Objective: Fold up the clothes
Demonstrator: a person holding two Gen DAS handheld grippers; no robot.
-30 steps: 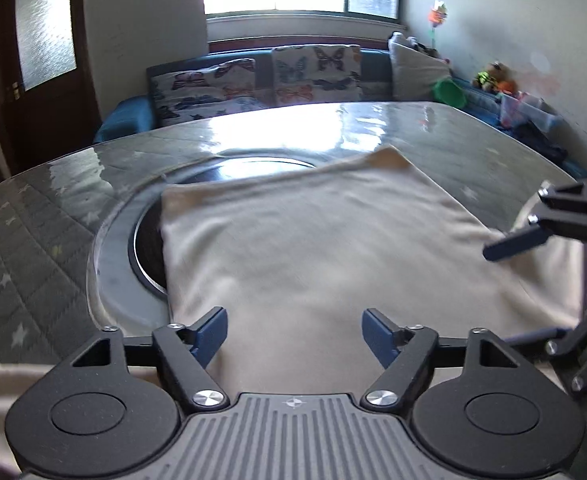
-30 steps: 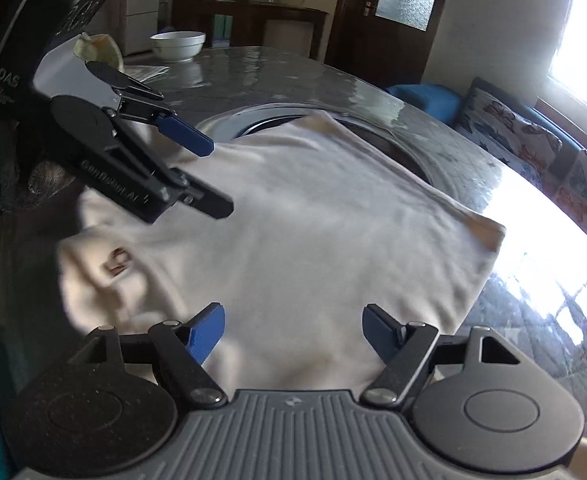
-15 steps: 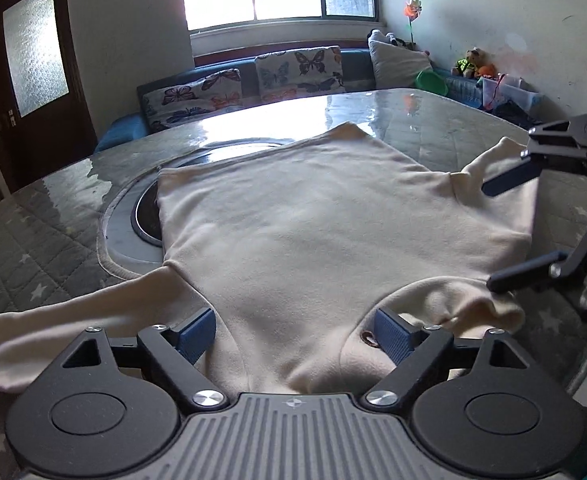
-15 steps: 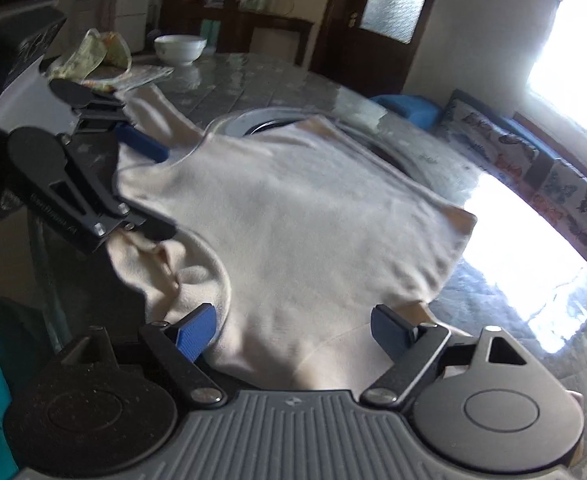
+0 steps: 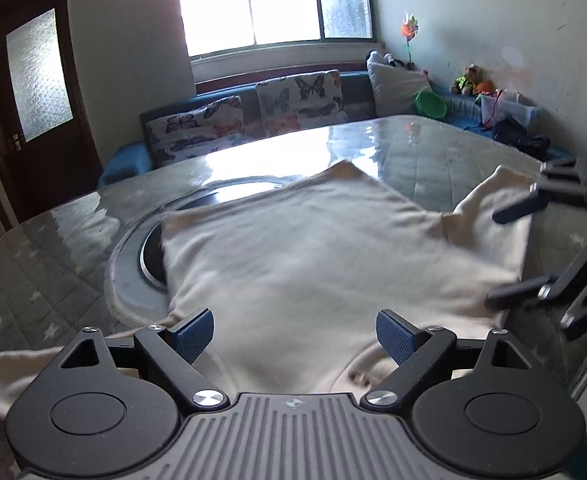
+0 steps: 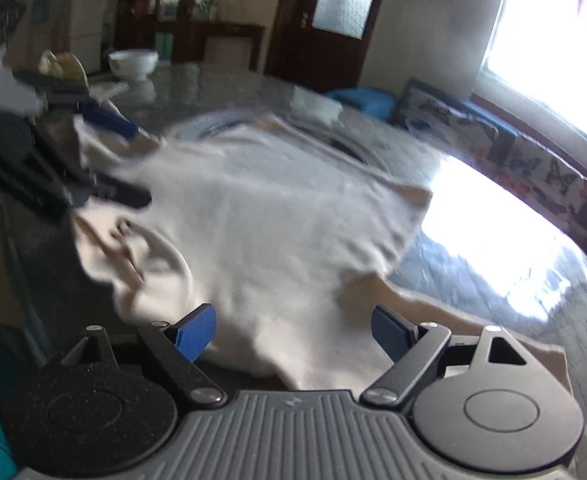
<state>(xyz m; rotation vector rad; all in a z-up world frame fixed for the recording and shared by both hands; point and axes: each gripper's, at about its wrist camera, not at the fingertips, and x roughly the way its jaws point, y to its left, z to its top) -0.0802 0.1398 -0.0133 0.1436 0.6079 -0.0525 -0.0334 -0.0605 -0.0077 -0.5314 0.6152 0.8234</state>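
Left hand-held gripper [image 5: 294, 334]: jaws spread wide, blue pads [image 5: 193, 335] well apart, nothing pressed between them; pointing obliquely downward from the near edge of the surface. Right hand-held gripper [image 6: 293, 333]: jaws likewise spread wide, pads [image 6: 195, 332] clear of any grip, tilted downward, alongside the left one.

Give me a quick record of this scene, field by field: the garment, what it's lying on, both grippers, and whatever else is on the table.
garment: cream shirt, spread flat, one sleeve out to each side
surface: grey quilted table with a round metal inset partly under the shirt
left gripper: jaws wide apart, nothing gripped, shirt below
right gripper: jaws wide apart, nothing gripped, shirt below
other items: white bowl at the table's far side
image quality: right wrist view blurred
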